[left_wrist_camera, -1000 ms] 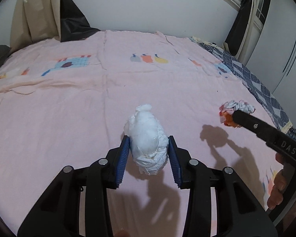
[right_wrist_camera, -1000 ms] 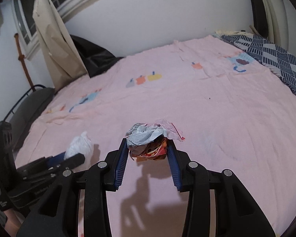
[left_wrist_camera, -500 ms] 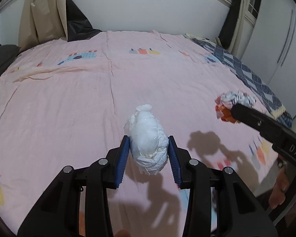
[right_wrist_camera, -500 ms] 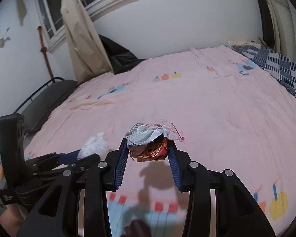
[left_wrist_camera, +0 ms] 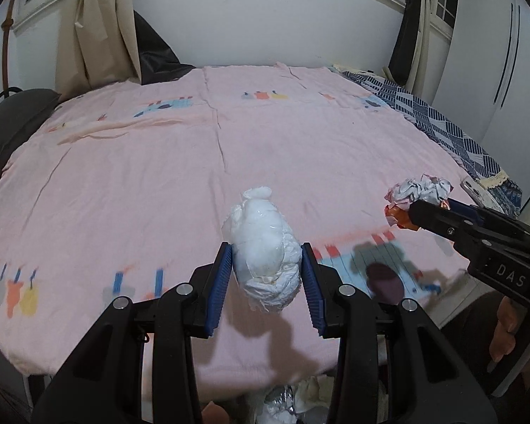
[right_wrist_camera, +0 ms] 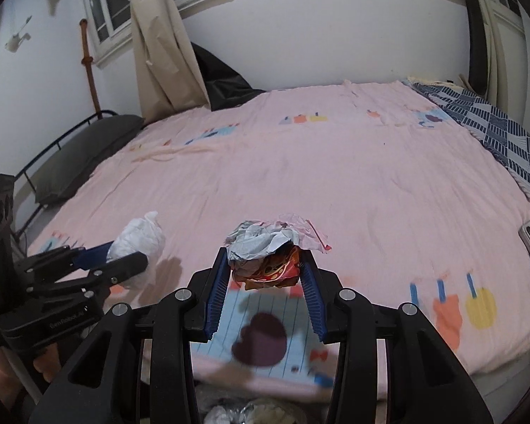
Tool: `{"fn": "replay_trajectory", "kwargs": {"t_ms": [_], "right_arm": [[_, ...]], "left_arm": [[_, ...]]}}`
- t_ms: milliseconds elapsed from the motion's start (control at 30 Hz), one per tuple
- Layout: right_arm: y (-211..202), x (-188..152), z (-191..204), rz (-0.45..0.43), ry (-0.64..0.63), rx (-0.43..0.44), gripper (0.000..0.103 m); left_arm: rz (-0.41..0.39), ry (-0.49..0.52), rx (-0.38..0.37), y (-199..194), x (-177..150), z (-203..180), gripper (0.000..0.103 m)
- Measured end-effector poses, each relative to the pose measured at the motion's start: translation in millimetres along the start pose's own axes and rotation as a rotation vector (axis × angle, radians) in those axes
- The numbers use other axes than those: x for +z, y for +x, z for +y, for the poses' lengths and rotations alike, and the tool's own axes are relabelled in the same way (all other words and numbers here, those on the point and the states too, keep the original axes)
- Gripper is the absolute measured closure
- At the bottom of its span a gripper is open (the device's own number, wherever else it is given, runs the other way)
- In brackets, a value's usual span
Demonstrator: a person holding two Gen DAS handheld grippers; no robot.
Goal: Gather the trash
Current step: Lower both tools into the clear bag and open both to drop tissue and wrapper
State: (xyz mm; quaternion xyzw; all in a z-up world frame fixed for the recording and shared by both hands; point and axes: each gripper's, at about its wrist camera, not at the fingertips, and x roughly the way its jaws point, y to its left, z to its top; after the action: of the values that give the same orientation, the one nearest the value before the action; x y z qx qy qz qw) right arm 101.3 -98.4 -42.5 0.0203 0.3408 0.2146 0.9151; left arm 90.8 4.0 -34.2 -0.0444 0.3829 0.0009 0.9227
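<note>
L gripper [left_wrist_camera: 266, 268] pinched the white wad [left_wrist_camera: 265, 251], long axis running away from the fingers. R gripper [right_wrist_camera: 265, 268] pinched the paper/wrapper wad [right_wrist_camera: 270, 251]. Both wads hung over the bed [left_wrist_camera: 159, 162] edge. Trash pile [left_wrist_camera: 293, 402] lay below, just under the L fingers, so prob. L drops first.
</note>
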Motion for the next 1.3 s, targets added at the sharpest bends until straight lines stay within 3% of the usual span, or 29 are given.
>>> {"fn": "replay_trajectory", "kwargs": {"t_ms": [400,633,1033,1300], "right_arm": [[-29,-39,21,0.072,-0.063,-0.023,0.065],[-28,-67,22,0.194,-0.017,0.003,0.065],[-8,-103,24,0.38,0.034,0.004,0.065],[18,-127,17,0.508,0.117,-0.042,0.065]], "left_arm": [[0.046,0.037,0.038,-28,-40,-17,0.062],[0.102,0.038,0.059,-34,-66,-25,0.062],[0.278,0.057,0.041,-27,-116,-38,0.062],[0.456,0.018,0.075,7,-145,-42,0.062]]}}
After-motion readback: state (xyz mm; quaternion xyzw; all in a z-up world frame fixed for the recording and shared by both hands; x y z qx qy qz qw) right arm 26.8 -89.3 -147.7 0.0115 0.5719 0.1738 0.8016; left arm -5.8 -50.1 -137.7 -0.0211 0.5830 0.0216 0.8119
